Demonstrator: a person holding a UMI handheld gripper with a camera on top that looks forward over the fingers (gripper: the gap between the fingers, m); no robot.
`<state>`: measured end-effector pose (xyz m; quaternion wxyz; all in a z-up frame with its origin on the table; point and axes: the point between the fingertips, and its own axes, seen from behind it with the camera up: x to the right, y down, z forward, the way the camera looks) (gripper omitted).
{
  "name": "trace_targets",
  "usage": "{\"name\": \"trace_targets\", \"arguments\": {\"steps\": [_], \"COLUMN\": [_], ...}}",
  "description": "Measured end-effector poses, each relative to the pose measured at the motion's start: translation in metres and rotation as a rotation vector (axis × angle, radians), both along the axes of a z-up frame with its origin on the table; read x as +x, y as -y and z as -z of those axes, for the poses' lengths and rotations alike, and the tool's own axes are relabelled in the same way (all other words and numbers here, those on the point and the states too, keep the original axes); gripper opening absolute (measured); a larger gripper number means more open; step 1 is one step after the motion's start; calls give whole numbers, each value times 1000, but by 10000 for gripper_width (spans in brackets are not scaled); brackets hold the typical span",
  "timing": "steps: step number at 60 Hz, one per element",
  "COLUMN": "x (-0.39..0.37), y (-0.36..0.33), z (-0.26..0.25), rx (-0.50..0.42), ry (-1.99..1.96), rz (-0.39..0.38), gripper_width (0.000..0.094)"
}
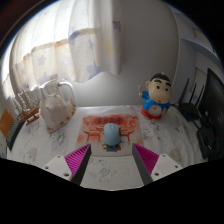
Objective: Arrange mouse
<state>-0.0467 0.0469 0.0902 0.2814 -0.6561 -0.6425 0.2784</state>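
A grey-blue mouse lies on a small orange patterned mat on the white table. My gripper is open and empty. Its pink-padded fingers stand wide apart, one to each side. The mouse is just ahead of the fingertips, about midway between their lines, and nothing touches it.
A cartoon boy figurine in a blue top stands beyond the mat to the right. A white pitcher-like container stands to the left with small items beside it. A dark object is at the far right. A white curtain hangs behind.
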Motion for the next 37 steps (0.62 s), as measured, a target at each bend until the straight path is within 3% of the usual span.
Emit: {"name": "trace_targets", "arguments": {"steps": [16,37], "x": [132,148], "y": [-15,-23], "z": [-59,-81], "rx": [35,58], "ry": [87,29], "rz": [32,62], "gripper_width": [851,853]}}
